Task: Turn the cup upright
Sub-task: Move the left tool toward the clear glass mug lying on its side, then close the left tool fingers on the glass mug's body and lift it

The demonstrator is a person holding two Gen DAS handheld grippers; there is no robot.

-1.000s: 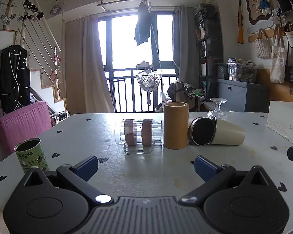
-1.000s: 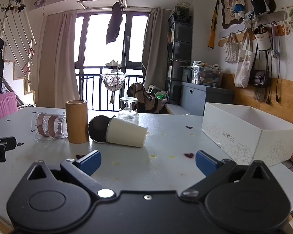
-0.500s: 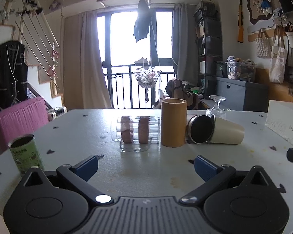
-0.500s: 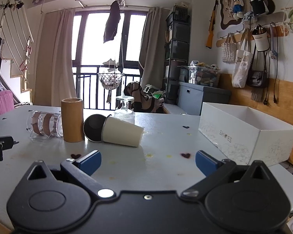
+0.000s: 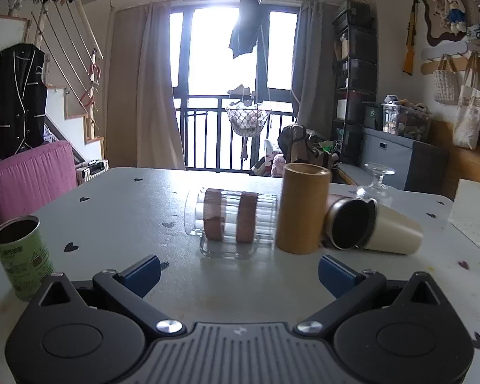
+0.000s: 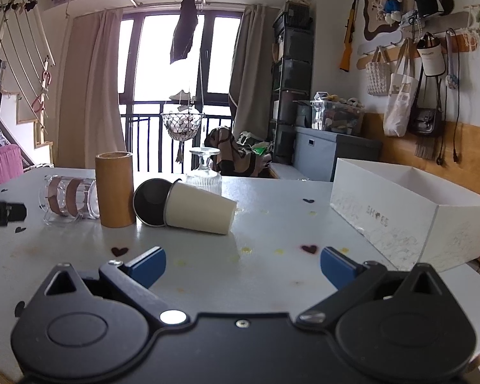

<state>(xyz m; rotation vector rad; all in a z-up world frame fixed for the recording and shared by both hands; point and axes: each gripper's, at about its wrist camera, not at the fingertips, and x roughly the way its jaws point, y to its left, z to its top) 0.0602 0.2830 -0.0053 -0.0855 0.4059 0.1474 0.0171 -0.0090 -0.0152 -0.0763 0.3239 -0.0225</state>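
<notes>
Your fingers are spread wide on both sides: the left gripper (image 5: 239,270) and the right gripper (image 6: 243,265) each show their blue pads far apart with nothing between them, both hanging short of the objects.

The white table (image 6: 272,217) carries everything. Off to your right sits an open white shoe box (image 6: 409,211), well apart from the cups. Near your left gripper stands a green tin can (image 5: 22,256), upright and open-topped. In the middle cluster, a tall tan cylinder (image 5: 304,208) stands upright; just beside it on your left a clear glass mug with two brown bands (image 5: 233,220) lies on its side. On the other side lies the cream cup (image 6: 201,208), tipped over, its dark-lined mouth (image 6: 152,201) towards the cylinder and touching or nearly touching it. Behind the cup an inverted ribbed goblet (image 6: 204,172) rests on its rim.

The cream cup is probably your target, though the mug is also down. It looks thin-walled and light, likely paper or light metal, so squeeze gently; a hard pinch could dent it. Its taper makes it apt to roll or slip towards the narrow base. Take it across the mid-body from your right side, clear of the cylinder and the fragile goblet.
</notes>
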